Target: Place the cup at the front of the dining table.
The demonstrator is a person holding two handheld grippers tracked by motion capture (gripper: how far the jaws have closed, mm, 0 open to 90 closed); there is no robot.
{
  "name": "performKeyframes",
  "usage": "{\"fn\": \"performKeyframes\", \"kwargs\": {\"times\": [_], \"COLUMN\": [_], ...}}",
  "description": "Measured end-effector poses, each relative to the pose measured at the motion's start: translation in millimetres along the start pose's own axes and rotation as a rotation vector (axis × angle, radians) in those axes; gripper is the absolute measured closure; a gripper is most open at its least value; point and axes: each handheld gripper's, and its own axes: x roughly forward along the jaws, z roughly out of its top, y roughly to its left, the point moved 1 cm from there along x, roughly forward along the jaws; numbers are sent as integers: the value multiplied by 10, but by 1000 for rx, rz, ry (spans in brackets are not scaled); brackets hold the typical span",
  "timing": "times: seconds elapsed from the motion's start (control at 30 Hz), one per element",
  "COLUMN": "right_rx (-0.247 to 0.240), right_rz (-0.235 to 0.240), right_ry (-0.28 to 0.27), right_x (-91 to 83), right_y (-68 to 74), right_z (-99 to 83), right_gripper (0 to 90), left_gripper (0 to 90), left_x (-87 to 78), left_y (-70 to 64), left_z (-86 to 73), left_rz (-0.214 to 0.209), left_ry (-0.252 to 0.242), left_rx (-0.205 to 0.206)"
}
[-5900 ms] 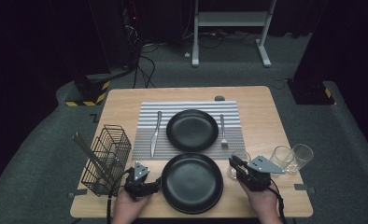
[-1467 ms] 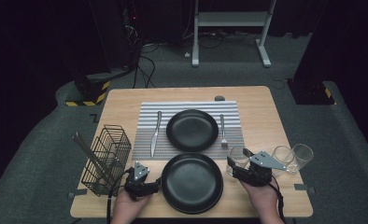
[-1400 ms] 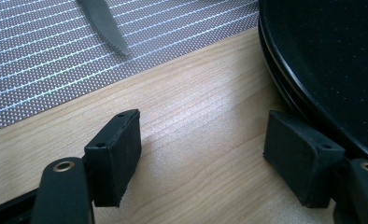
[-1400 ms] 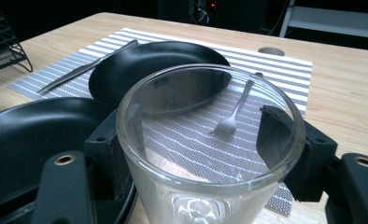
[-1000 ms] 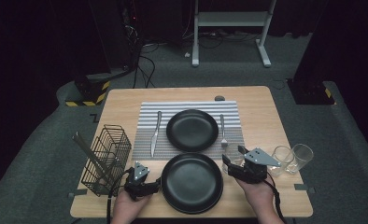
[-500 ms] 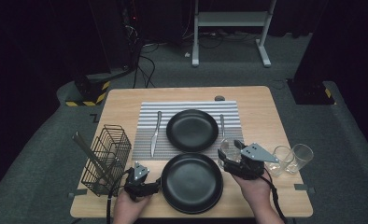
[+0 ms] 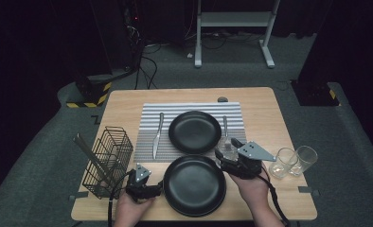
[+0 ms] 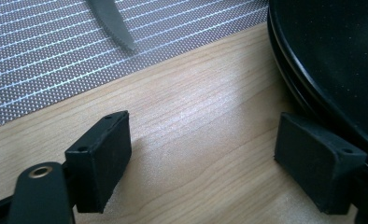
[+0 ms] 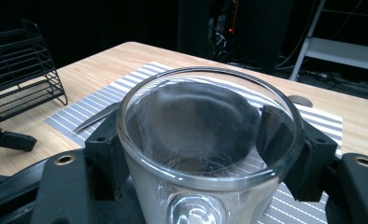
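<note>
the table (image 7: 270, 113) is carrying a striped placemat (image 7: 151, 109) being laid for a meal. the near plate (image 7: 194, 184) is lying beside the released left tongs (image 8: 210, 154). the right tongs (image 7: 228, 153) are gripping a glass (image 9: 205, 154) upright, over the placemat's right edge, likely for setting down.

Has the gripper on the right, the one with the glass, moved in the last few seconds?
Yes. The right gripper, shut on a glass, has shifted left, away from the two glasses near the table's right edge, toward the fork on the striped mat.
</note>
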Motion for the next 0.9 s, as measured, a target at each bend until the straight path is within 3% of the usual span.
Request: {"fn": "performKeyframes", "kwargs": {"times": [0.43,0.67,0.9], "right_rx": [-38,-31,-39], "right_rz": [26,55,63], "right_ry": [-20,-25,-7], "right_x": [110,102,119], "right_y": [211,238,218], "right_z": [150,131,82], "right_gripper": [290,290,290], "left_gripper": [179,188,204], "left_x": [-30,-65,-130], "left_y": [62,83,71], "left_z": [14,80,162], "left_rz": [-21,-3,-11], "left_ry": [-19,-41,-68], "left_rx": [-31,-22,-20]}}
